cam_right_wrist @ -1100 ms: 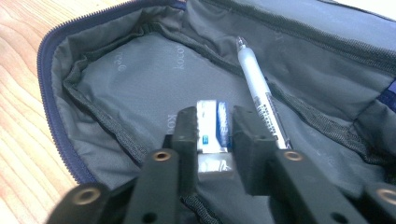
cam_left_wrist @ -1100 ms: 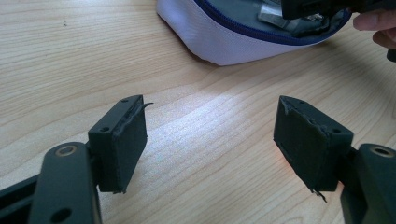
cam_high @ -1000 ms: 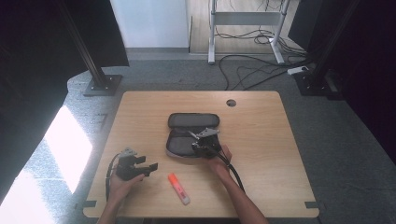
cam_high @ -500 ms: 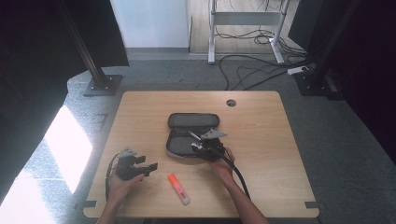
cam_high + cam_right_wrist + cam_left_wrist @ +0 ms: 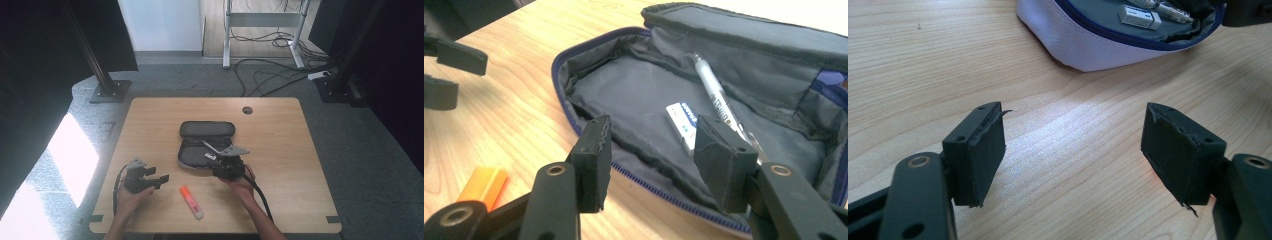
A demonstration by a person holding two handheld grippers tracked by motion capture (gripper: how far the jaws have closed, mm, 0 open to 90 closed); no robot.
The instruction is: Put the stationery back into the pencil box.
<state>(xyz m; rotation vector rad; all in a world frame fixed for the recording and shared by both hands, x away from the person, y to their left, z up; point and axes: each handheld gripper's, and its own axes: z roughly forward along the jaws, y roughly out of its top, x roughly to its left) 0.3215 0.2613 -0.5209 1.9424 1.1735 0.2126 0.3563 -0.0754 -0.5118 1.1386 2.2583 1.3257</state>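
An open dark pencil case (image 5: pixel 205 131) with a blue zip lies in the middle of the table. Inside it are a white eraser (image 5: pixel 684 122) and a clear pen (image 5: pixel 719 102). My right gripper (image 5: pixel 651 130) hovers at the case's near edge (image 5: pixel 212 159); its jaws have just been opening and stand open with nothing between them. An orange highlighter (image 5: pixel 191 195) lies on the wood near the front edge, between the two hands. My left gripper (image 5: pixel 1073 112) rests at the front left (image 5: pixel 161 178), open and empty, pointing toward the case (image 5: pixel 1098 45).
The wooden table (image 5: pixel 300 150) has a round cable hole (image 5: pixel 247 110) at the back right. A black cable (image 5: pixel 260 192) trails from the right gripper toward the front edge. Black stands and floor cables sit beyond the table.
The right gripper has drawn back slightly from inside the case toward its near edge. The left hand and the highlighter have not moved.
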